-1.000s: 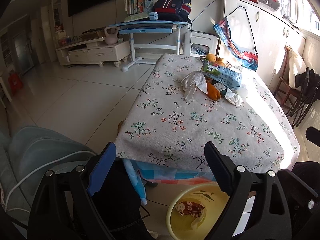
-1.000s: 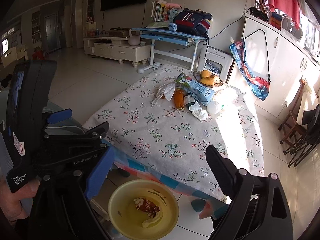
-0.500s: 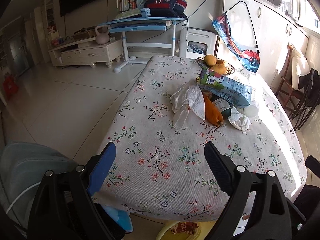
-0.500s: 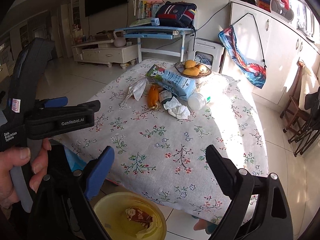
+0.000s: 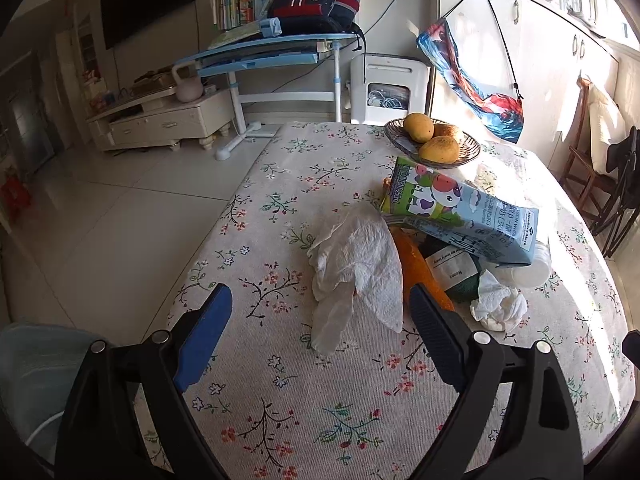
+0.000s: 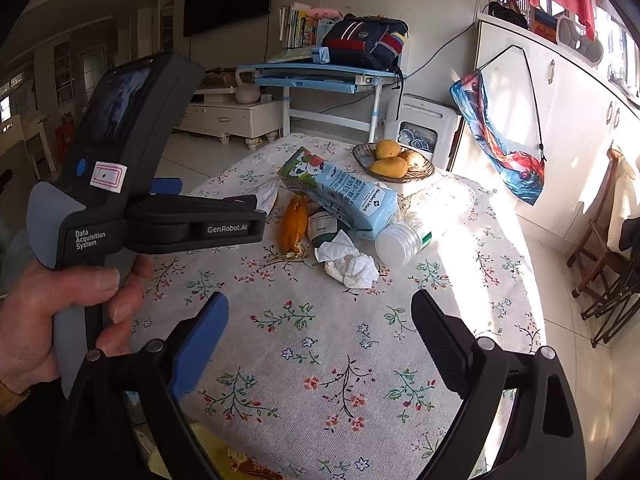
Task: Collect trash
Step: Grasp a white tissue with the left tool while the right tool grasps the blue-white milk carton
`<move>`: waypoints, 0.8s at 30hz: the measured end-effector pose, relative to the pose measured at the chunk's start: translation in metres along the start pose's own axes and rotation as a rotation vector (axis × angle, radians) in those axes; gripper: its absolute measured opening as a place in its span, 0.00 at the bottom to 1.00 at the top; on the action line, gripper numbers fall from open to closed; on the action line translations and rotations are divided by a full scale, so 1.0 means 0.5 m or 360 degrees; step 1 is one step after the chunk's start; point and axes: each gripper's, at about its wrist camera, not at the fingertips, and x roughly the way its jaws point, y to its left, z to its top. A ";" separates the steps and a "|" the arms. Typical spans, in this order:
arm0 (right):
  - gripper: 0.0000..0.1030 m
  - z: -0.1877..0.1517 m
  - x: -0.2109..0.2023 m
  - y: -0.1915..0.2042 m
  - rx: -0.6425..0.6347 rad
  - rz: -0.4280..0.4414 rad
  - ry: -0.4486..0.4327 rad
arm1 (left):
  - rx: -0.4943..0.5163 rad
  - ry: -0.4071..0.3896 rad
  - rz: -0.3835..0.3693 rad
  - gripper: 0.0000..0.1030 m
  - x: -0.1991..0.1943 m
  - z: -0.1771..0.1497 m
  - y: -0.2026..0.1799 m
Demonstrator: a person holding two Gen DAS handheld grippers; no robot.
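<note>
Trash lies in a heap on the floral tablecloth (image 5: 280, 380). A large white paper towel (image 5: 360, 260) is nearest my left gripper (image 5: 320, 308), which hovers open just short of it with nothing between its fingers. Beside the towel are an orange peel (image 5: 420, 272), a dark green jar (image 5: 456, 272), a crumpled tissue (image 5: 498, 308) and a blue milk carton (image 5: 460, 212) resting on top. In the right wrist view my right gripper (image 6: 320, 316) stands open and empty over the cloth, short of the crumpled tissue (image 6: 348, 264), a clear plastic bottle (image 6: 420, 228), the peel (image 6: 294, 224) and the carton (image 6: 340, 192).
A wicker dish of mangoes (image 5: 432, 140) sits at the table's far end. A hand (image 6: 60, 312) holds the left gripper's body at the left of the right wrist view. A yellow bin's rim (image 6: 208, 452) peeks under the near edge. Chairs (image 6: 608, 248) stand to the right.
Both grippers have moved forward over the table toward the trash heap. The yellow bin has dropped out of the left wrist view. Both stay open.
</note>
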 end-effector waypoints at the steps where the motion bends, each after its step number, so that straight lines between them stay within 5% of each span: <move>1: 0.86 0.002 0.007 -0.003 -0.0001 -0.0001 0.0004 | 0.0000 0.0001 0.0006 0.84 0.007 0.003 -0.001; 24: 0.86 0.017 0.057 -0.005 -0.0117 0.0025 0.0040 | -0.0019 0.0044 0.0021 0.84 0.102 0.036 0.003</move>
